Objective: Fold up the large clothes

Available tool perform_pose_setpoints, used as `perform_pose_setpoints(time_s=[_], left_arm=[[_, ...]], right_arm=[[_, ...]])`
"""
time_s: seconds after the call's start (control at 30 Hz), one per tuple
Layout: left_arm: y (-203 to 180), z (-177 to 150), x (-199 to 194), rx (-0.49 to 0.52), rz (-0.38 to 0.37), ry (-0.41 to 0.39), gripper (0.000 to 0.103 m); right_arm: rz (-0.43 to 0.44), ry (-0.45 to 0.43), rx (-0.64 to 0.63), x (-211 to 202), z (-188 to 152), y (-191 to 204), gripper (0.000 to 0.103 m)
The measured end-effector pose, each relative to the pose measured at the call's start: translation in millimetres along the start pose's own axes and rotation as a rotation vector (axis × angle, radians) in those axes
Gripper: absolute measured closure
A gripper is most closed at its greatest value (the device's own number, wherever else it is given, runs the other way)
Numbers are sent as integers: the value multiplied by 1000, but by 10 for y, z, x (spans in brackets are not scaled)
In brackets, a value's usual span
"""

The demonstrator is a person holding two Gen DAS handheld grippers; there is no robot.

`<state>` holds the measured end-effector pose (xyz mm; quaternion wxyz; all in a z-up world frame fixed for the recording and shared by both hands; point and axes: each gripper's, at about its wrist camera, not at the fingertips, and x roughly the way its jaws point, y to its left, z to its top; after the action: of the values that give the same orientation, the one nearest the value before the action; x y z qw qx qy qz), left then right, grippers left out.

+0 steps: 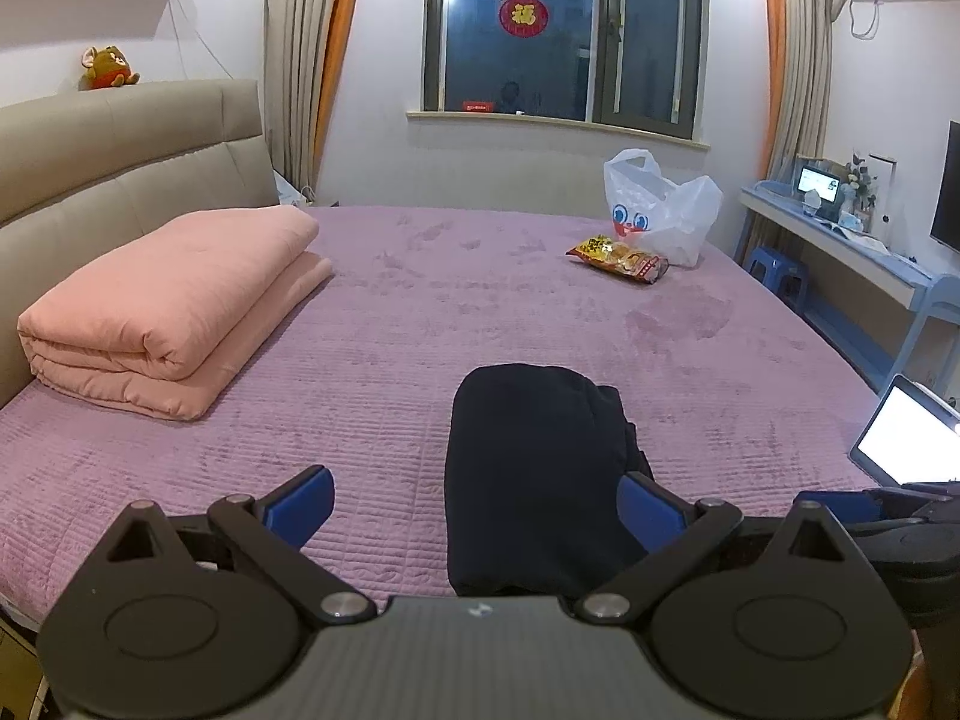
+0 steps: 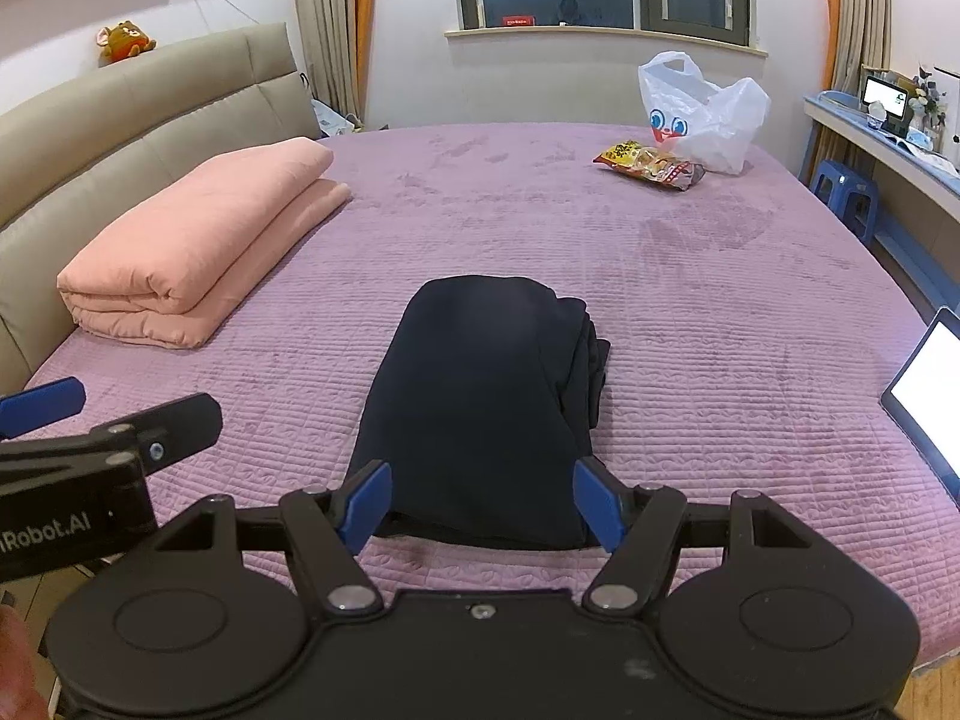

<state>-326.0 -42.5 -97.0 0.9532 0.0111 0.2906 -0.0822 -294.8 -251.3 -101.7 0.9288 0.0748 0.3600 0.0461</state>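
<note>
A bedroom is seen from two cameras looking forward over a wide bed (image 1: 540, 300) covered in a quilted lilac spread.

At the far left, a padded beige headboard (image 1: 120, 144) is seen, with a small stuffed toy (image 1: 108, 67) perched on top. Just in front of it, a folded pink quilt (image 1: 174, 306) is laid on the spread.

Low in the left wrist view, the left gripper (image 1: 474, 501) is held with its blue-padded fingers spread wide and nothing between them that is gripped; its right finger (image 1: 651, 507) is seen against the near right edge of the dark garment, though whether it touches cannot be told.

In the middle of the bed, near the front edge, the dark navy garment (image 2: 480, 408) is laid as a compact, narrow bundle. Its top is smooth and rounded, and stacked layers of cloth are visible along its right side. The folding is judged to be nearly or wholly finished; at most a final tidying or setting aside appears to be left.

The right gripper (image 2: 483, 507) is held wide apart, its two blue pads flanking the near end of the bundle without being closed on it.

Further right, at the far side of the bed, a snack packet (image 2: 651, 165) and a white plastic bag (image 2: 708, 114) are seen. At the right edge, a lit laptop screen (image 2: 927, 384) is visible.
</note>
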Motion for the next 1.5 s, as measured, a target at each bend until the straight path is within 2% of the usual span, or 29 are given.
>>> perform_pose_setpoints(time_s=[0.5,0.67,0.83,1.5], left_arm=[[22,-19,-75,-19,11,5,1],[51,-12,-104,-53,-26,11,1],[17,-36,-126,-53,-24,8,1],[31,-52,-191,-65,-15,-6,1]], right_arm=[[-15,-2,-4,-40,-12,-22,23],[-23,-4,-7,-54,-13,-6,23],[-36,-15,-6,-95,-26,-22,23],[-15,10,8,-101,-112,-60,23]])
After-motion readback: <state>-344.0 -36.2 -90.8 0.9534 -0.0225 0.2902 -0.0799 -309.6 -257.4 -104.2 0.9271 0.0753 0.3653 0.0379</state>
